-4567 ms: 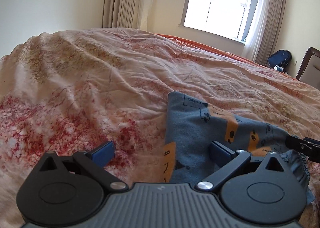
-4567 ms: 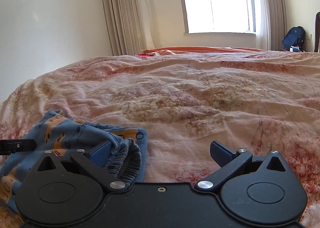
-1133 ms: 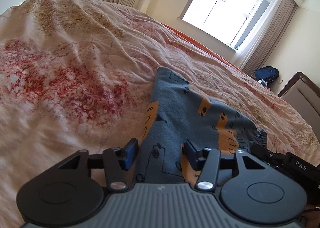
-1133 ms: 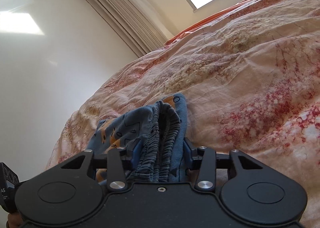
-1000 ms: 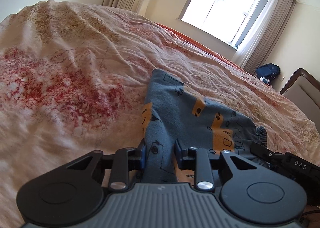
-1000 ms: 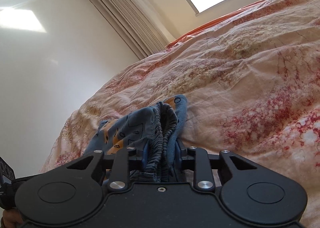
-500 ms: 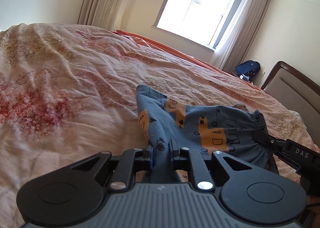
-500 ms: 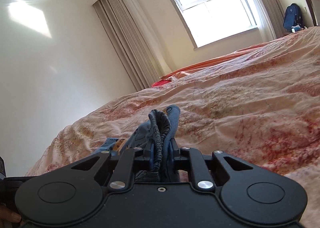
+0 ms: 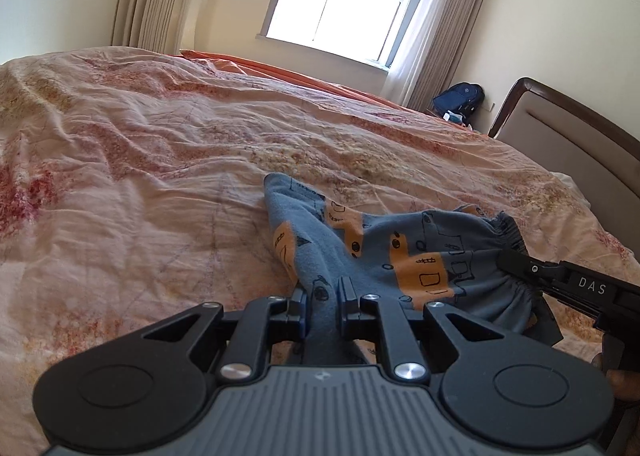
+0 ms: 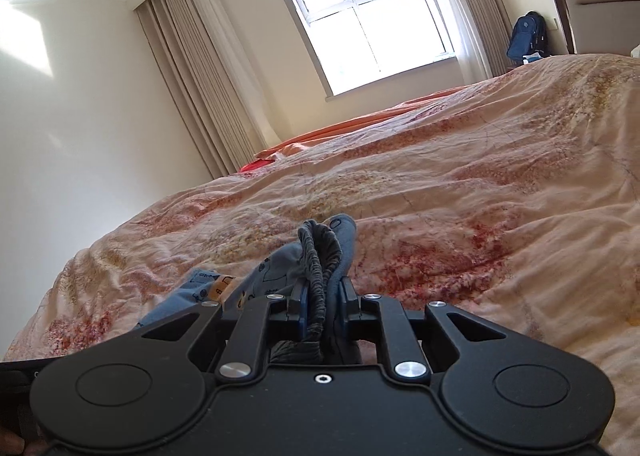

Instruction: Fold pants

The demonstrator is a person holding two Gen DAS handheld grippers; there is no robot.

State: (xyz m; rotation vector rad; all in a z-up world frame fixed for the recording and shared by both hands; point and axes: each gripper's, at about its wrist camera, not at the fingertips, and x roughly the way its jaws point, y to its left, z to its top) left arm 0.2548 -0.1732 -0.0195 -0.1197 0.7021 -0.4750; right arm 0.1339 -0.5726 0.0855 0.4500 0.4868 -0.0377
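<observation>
— Left gripper [image 9: 323,298]?
— Clamped tight on blue pants [image 9: 384,252], lifted off pink floral bedspread [image 9: 160,160].
— Right gripper [image 10: 322,302]?
— Pinched onto gathered elastic waistband [image 10: 320,256]; same pants strung between both, far end draped on bedspread.

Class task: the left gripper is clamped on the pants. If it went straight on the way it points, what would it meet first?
The left gripper would first push into the pants bunched just ahead of its fingertips. Beyond them lies the bedspread; depth is unclear.
</observation>
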